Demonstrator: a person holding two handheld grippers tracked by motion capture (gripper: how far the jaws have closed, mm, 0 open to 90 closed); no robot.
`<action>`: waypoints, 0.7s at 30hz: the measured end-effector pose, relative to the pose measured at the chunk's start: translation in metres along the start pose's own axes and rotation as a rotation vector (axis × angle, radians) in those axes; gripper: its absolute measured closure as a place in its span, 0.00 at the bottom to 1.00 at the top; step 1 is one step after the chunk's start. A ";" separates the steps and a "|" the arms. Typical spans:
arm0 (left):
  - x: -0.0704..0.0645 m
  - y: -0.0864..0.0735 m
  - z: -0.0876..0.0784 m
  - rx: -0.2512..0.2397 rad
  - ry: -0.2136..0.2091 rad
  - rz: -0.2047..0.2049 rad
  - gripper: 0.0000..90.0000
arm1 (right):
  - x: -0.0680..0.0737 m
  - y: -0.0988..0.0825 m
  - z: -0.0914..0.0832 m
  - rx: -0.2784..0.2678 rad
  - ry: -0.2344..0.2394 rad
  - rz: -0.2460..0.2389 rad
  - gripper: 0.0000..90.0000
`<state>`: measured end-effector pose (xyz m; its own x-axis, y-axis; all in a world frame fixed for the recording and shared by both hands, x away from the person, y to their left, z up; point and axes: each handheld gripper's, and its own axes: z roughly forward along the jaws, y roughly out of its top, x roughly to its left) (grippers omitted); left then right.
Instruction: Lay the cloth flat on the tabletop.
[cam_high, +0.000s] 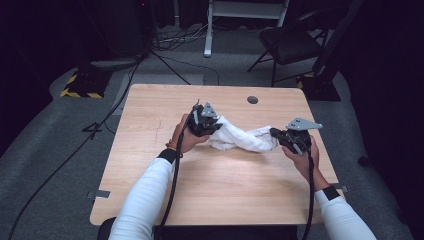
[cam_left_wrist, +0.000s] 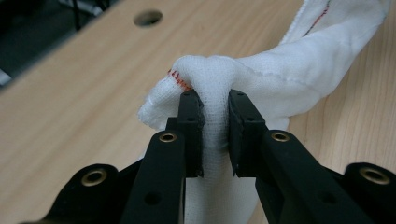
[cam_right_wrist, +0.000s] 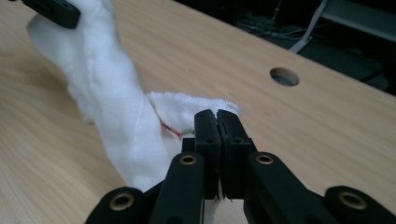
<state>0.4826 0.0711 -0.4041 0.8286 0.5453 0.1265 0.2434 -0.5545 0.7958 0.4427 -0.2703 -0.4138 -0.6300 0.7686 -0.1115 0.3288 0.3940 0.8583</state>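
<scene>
Cloth is light, floppy, a bit twisted; I've got left gripper and right gripper pinching opposite ends.

Watching from above: my left tool grips one end of white cloth, my right tool clamps other end. Cloth twisted, stretched between them just over desk. Round hole near desk's far edge. Black chair on floor beyond, cables trailing there.
</scene>
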 end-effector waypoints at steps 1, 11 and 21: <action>-0.003 0.000 -0.008 -0.016 -0.001 0.017 0.86 | -0.001 0.002 -0.004 -0.018 0.000 0.003 0.97; -0.062 -0.085 -0.024 0.130 -0.134 0.084 0.84 | 0.017 -0.033 -0.028 0.042 0.136 -0.055 0.97; -0.104 -0.112 -0.064 0.190 -0.181 0.027 0.63 | 0.034 -0.075 -0.040 0.227 0.192 -0.038 0.95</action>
<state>0.3370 0.1166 -0.4691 0.9085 0.4171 0.0245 0.2965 -0.6848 0.6657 0.3687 -0.2937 -0.4622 -0.7591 0.6504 -0.0261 0.4376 0.5396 0.7192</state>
